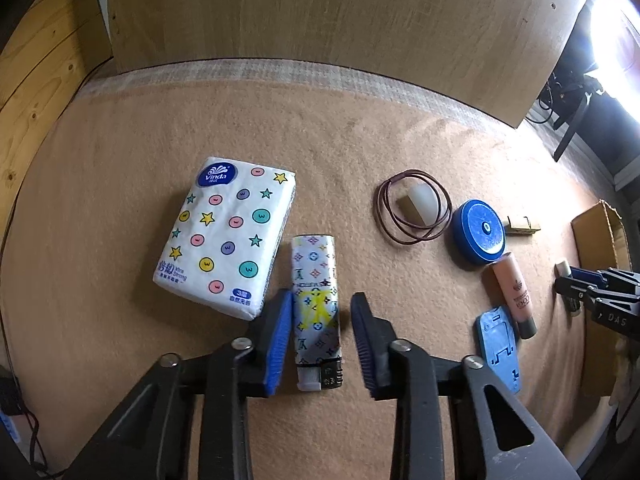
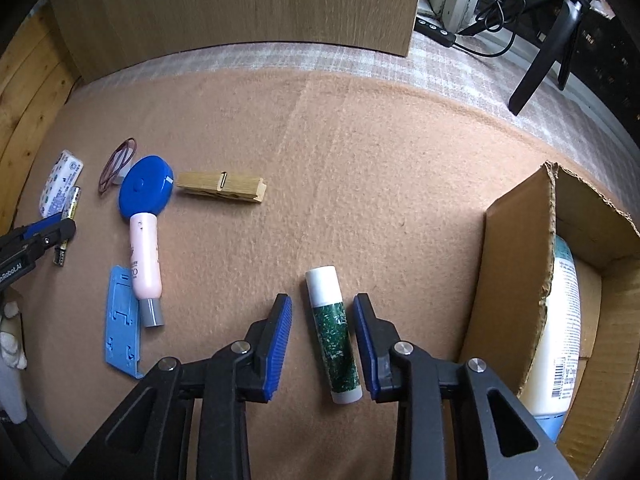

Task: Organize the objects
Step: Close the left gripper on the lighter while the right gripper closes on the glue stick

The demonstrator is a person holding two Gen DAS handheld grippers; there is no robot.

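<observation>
My left gripper (image 1: 321,302) is open, its blue pads on either side of a patterned white lighter (image 1: 316,304) that lies on the tan felt; the left pad nearly touches it. A Vinda tissue pack (image 1: 228,232) lies just left of it. My right gripper (image 2: 322,304) is open around a green-and-white lip balm stick (image 2: 332,332) lying on the felt, with gaps on both sides. A cardboard box (image 2: 516,280) stands to its right and holds a white bottle (image 2: 560,332).
On the felt lie a blue round tape measure (image 1: 478,234), a pink tube (image 1: 514,294), a blue plastic stand (image 1: 498,346), brown hair ties (image 1: 412,210), a white cap (image 1: 420,200) and a wooden clothespin (image 2: 222,187). A wooden panel (image 1: 320,20) stands behind.
</observation>
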